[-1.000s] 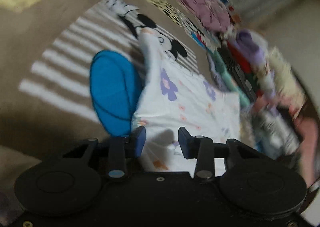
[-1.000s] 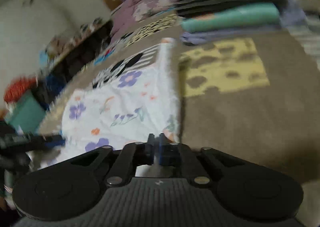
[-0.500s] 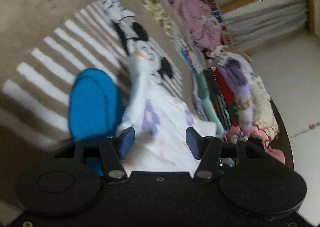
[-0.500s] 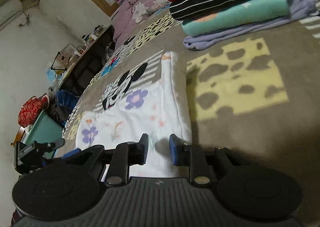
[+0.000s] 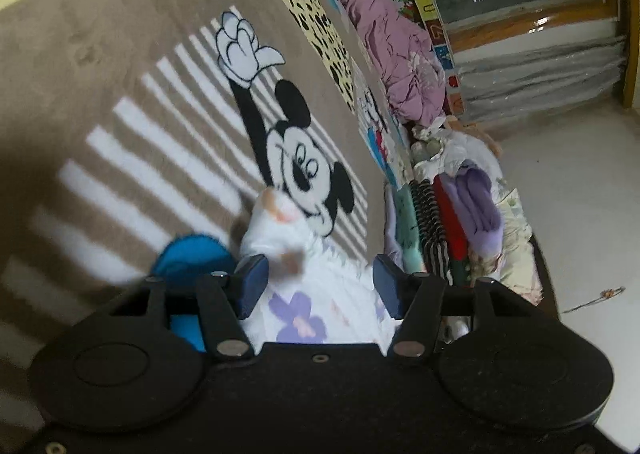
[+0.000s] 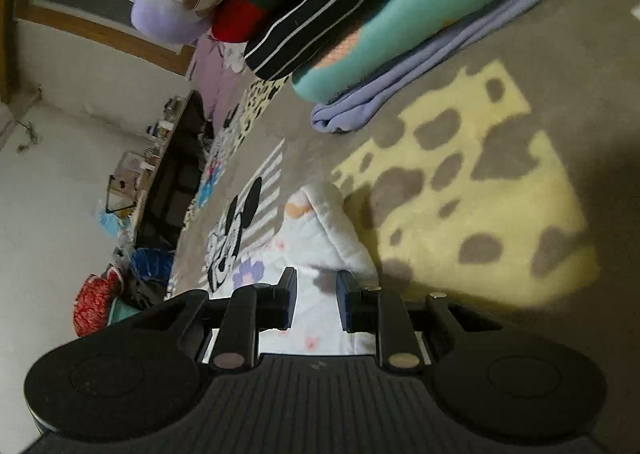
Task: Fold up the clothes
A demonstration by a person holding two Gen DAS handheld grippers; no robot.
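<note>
Left gripper [image 5: 318, 286]: jaws spread wide over white floral garment [image 5: 304, 294]. Right gripper [image 6: 316, 296]: jaws parted, gripping nothing, above same garment on rug [image 6: 460, 190].

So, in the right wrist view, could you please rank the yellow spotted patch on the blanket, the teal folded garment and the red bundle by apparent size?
1. yellow spotted patch, clearly largest
2. teal folded garment
3. red bundle, smallest, though it lies farther off and is partly hidden

Dim indoor light, heavy fisheye bending at the edges, soft motion blur, dark shadows under each tool.
</note>
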